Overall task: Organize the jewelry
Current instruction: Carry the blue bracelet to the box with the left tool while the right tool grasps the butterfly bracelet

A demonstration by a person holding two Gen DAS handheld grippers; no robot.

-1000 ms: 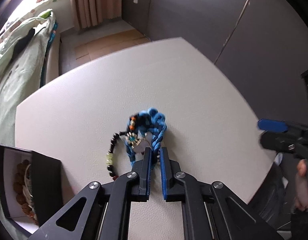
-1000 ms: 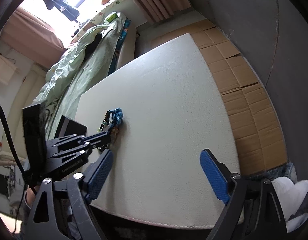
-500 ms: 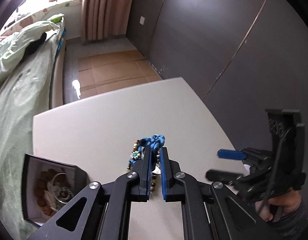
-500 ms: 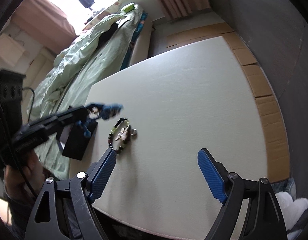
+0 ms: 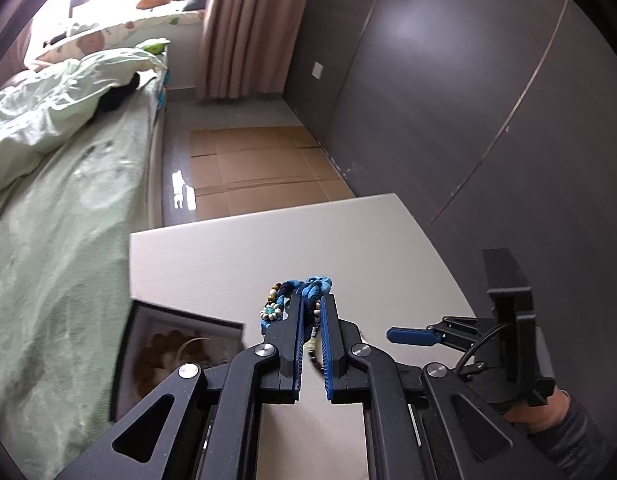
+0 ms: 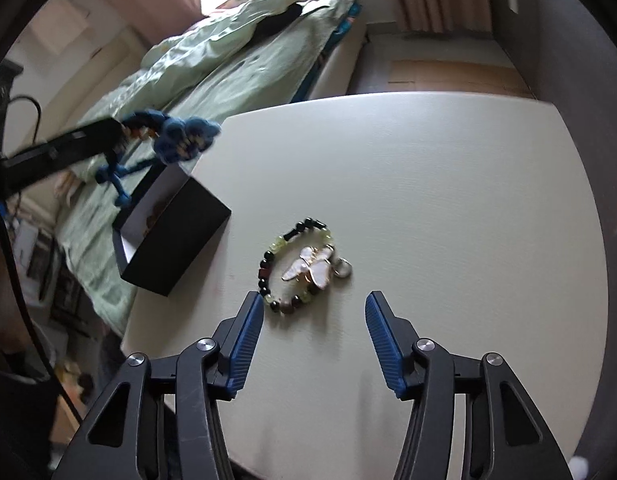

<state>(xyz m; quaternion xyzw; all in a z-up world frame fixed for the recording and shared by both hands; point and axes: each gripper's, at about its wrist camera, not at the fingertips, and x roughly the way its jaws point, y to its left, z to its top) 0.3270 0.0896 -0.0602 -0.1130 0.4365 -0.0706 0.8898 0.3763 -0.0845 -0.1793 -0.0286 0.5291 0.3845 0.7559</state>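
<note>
Two pieces of jewelry matter here: a blue cord bracelet, soft and limp, pinched in the left gripper and held in the air above the open black box, and a bead bracelet with a white charm lying on the table. Light and floppy, the beads would likely roll, so take the strand across its near arc. The right gripper hovers low just before it, jaws spread wide.
</note>
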